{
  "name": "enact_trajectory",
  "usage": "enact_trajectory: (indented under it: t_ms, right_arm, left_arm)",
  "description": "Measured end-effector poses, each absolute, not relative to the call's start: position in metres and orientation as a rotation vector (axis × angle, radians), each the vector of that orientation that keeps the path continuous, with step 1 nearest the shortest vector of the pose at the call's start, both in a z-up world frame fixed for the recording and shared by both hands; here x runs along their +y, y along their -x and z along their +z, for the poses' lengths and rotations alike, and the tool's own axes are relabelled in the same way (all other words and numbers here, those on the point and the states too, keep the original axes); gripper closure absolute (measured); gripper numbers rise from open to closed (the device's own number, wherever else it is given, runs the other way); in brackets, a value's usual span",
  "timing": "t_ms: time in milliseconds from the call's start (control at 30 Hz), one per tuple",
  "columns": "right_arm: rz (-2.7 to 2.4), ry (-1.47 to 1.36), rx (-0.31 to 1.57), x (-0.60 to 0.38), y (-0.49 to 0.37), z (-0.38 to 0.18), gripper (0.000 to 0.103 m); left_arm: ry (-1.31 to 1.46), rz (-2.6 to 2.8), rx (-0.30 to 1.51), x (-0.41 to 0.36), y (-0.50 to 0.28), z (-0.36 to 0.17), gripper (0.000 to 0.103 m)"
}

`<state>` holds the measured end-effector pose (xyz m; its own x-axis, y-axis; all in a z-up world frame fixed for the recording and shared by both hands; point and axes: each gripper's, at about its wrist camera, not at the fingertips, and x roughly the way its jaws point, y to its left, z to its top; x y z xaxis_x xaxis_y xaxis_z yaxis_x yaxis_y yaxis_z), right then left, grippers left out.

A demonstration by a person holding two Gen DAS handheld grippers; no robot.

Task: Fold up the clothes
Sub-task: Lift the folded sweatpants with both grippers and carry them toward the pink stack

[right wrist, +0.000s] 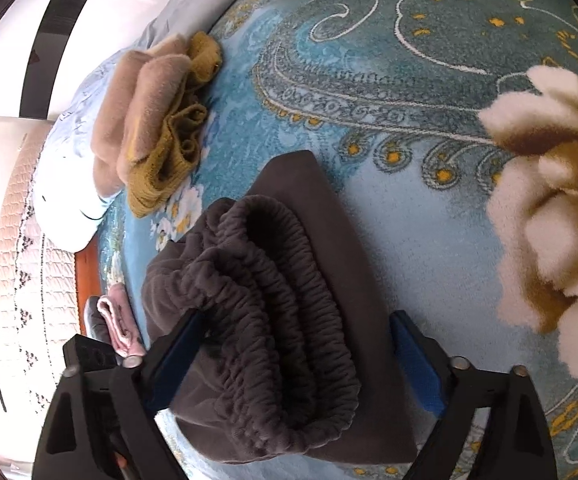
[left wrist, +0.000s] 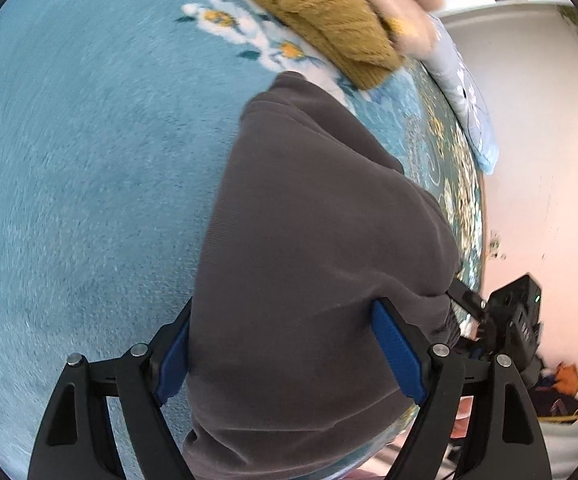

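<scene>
On the blue patterned blanket (right wrist: 429, 216) I find the folded grey trousers (right wrist: 289, 320) lying between both spread, unclamped grippers, left gripper (left wrist: 285, 360) and right gripper (right wrist: 293, 364); I judge both should close evenly on the near edge.

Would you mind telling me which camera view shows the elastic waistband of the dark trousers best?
The right wrist view: the gathered waistband lies in full sight there, bunched in ribbed folds on the folded trousers. The left wrist view shows only smooth dark cloth of that garment, with no waistband visible.
</scene>
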<state>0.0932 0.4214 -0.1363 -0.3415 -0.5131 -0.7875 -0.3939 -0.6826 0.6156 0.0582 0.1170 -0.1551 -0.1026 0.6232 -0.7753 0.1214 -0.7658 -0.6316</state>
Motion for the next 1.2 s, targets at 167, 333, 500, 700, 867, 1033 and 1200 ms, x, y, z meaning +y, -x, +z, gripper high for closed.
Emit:
enact_trajectory:
  t_ms: [167, 333, 500, 700, 867, 1033, 1200]
  right_arm:
    - [-2.205, -1.74, -1.177, 0.417, -0.094, -0.125, 0.037]
    - [-2.216, -1.68, -1.167, 0.417, -0.099, -0.111, 0.05]
    - [-2.249, -1.602, -1.093, 0.406, -0.103, -0.086, 0.053]
    - [-2.294, -1.505, -0.999, 0.388, -0.107, -0.049, 0.054]
    - [-2.323, -1.44, -0.95, 0.374, -0.115, -0.023, 0.054]
    - [-2.351, -1.354, -0.962, 0.363, -0.125, 0.004, 0.054]
    - [-2.359, -1.306, -0.91, 0.338, -0.124, 0.034, 0.054]
  left_arm:
    - [1.786, 1.959, -0.763, 0.119, -0.058, -0.147, 0.032]
    - [1.739, 1.962, -0.769, 0.123, -0.061, -0.137, 0.039]
    - [1.683, 1.955, -0.742, 0.12, -0.067, -0.124, 0.041]
    - [1.613, 1.954, -0.774, 0.107, -0.071, -0.107, 0.041]
    - [1.534, 1.974, -0.758, 0.095, -0.075, -0.083, 0.041]
    - [1.453, 2.005, -0.749, 0.081, -0.08, -0.054, 0.041]
    - [1.371, 2.038, -0.772, 0.05, -0.086, -0.025, 0.041]
